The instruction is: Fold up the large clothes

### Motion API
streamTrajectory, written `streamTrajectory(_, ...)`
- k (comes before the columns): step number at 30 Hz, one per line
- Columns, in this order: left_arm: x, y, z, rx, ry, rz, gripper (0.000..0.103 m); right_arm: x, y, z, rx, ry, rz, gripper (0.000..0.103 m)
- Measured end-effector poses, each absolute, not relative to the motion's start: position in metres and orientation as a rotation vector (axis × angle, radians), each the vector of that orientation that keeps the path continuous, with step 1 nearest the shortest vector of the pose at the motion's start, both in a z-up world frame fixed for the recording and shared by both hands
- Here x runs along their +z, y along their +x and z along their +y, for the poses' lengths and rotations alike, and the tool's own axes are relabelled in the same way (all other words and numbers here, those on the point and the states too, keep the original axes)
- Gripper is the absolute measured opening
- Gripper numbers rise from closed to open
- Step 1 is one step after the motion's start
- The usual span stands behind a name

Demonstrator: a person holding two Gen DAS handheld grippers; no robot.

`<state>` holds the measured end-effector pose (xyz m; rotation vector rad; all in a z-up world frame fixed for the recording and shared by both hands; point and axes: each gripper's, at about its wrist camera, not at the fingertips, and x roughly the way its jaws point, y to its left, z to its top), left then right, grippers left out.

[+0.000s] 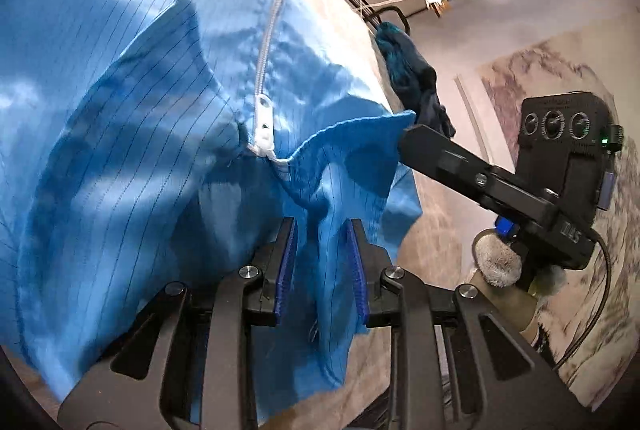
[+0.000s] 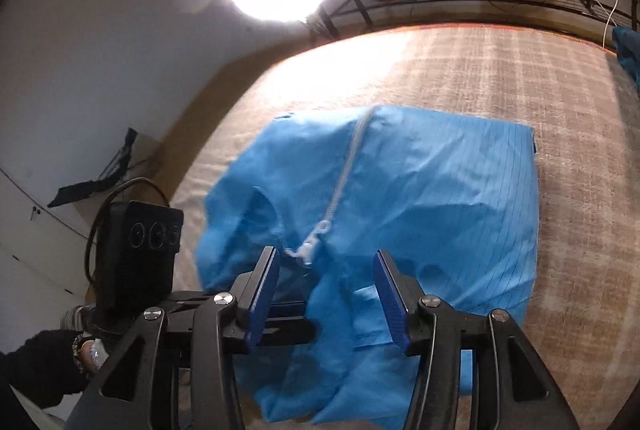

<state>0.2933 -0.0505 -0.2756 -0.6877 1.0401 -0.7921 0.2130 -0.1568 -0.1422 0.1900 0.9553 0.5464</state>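
Bright blue, thin, dark-pinstriped zip-front garment point(image 2: 420, 198) lay crumpled on a beige woven-textured table surface point(image 2: 520, 70), white zipper point(image 1: 266, 70) closed up to the collar, pull tab point(image 1: 264, 118) hanging near the neckline. Fabric was wrinkled, collar flared open. Left gripper point(image 1: 322, 242) clamped a fold of the blue cloth near the collar. Right gripper point(image 2: 326, 270) stood parted above the garment, pads clear of the fabric.

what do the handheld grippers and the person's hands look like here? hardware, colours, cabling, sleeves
Both the left gripper and right gripper are matte black linkages with silver pivot screws and ribbed blue pads. Each carries a black module with three round lenses; thin black cable trails off. Dark sleeve, beaded bracelet, pale glove.
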Motion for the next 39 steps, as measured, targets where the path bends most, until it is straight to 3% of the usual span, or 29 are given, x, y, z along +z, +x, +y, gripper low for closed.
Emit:
streamTrajectory(2, -0.275, 0.293, -0.052, -0.788, -0.687, 1.011, 0.024, -0.147, 0.22, -0.161, 0.55, 0.22, 0.978, 0.041)
streamTrajectory(4, -0.274, 0.293, -0.059, -0.799, -0.658, 0.986, 0.002, -0.156, 0.226, -0.166, 0.561, 0.244, 0.992, 0.038)
streamTrajectory(8, -0.261, 0.283, -0.07, -0.795, -0.55, 0.915, 0.0, -0.165, 0.237, -0.164, 0.59, 0.277, 1.022, 0.034)
streamTrajectory(11, -0.248, 0.267, -0.076, -0.792, -0.433, 0.854, 0.0, -0.172, 0.239, -0.169, 0.644, 0.369, 1.038, 0.021)
streamTrajectory(19, -0.255, 0.258, -0.072, -0.778, -0.384, 0.847, 0.0, -0.191, 0.239, -0.176, 0.682, 0.485, 1.083, 0.0)
streamTrajectory(24, -0.257, 0.263, -0.077, -0.779, -0.385, 0.918, 0.0, -0.191, 0.24, -0.176, 0.524, 0.378, 1.063, 0.0)
streamTrajectory(27, -0.244, 0.262, -0.067, -0.761, -0.366, 0.908, 0.0, -0.177, 0.234, -0.178, 0.507, 0.36, 1.033, 0.019)
streamTrajectory(28, -0.239, 0.261, -0.06, -0.757, -0.365, 0.9, 0.003, -0.17, 0.231, -0.183, 0.503, 0.371, 1.013, 0.03)
streamTrajectory(31, -0.226, 0.26, -0.028, -0.71, -0.38, 0.843, 0.016, -0.15, 0.213, -0.199, 0.473, 0.375, 0.966, 0.031)
streamTrajectory(39, -0.249, 0.303, 0.016, -0.59, -0.416, 0.898, 0.016, -0.14, 0.172, -0.177, 0.516, 0.291, 0.918, 0.03)
